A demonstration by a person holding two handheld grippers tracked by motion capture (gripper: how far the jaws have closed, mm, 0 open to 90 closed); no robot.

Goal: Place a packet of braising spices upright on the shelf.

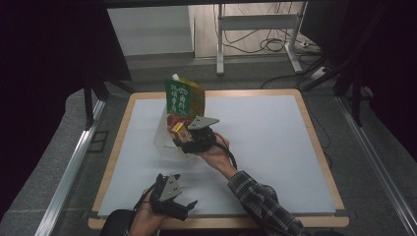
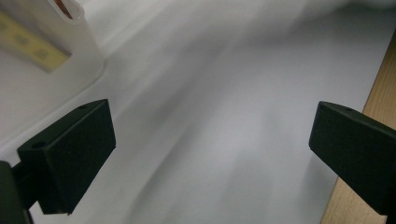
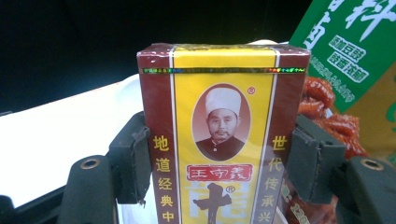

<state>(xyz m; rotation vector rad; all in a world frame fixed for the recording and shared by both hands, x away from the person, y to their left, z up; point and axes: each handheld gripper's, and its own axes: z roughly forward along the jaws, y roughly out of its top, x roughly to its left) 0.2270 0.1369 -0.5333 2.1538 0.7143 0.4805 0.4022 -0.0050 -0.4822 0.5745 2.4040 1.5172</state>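
R gripper [image 1: 189,139] mid-desk, fingers [image 3: 133,156] pinching a small red-and-yellow box [image 3: 223,135] by its two narrow sides, box upright, printed face toward the gripper cam. Box [image 1: 178,130] held just above / at the mouth of a clear plastic bin [image 1: 164,140] near centre-left of the desk [image 1: 275,147]; can't tell whether box bottom is already inside the rim. Green spouted pouch [image 1: 184,98] standing in the bin, leaning up and back, white cap at top; in the right gripper view same pouch [image 3: 359,42] right behind the box, w/ a reddish netted pack [image 3: 327,112] just beside it, touching or nearly. L gripper [image 1: 172,196] parked near the desk's front edge, well apart from the bin, fingers [image 2: 70,154] spread wide w/ nothing between them, only white desk surface and a corner of the bin wall [image 2: 70,56] ahead. Step in hand, by the look of it: packing the box into the bin alongside the pouch. Next move likely calls for lowering the box straight into the free gap in front of the pouch, keeping it upright so it doesn't catch the rim or shove the pouch over, then spreading the fingers only once box bottom rests on the bin floor. L side may need to steady the bin if it slides.
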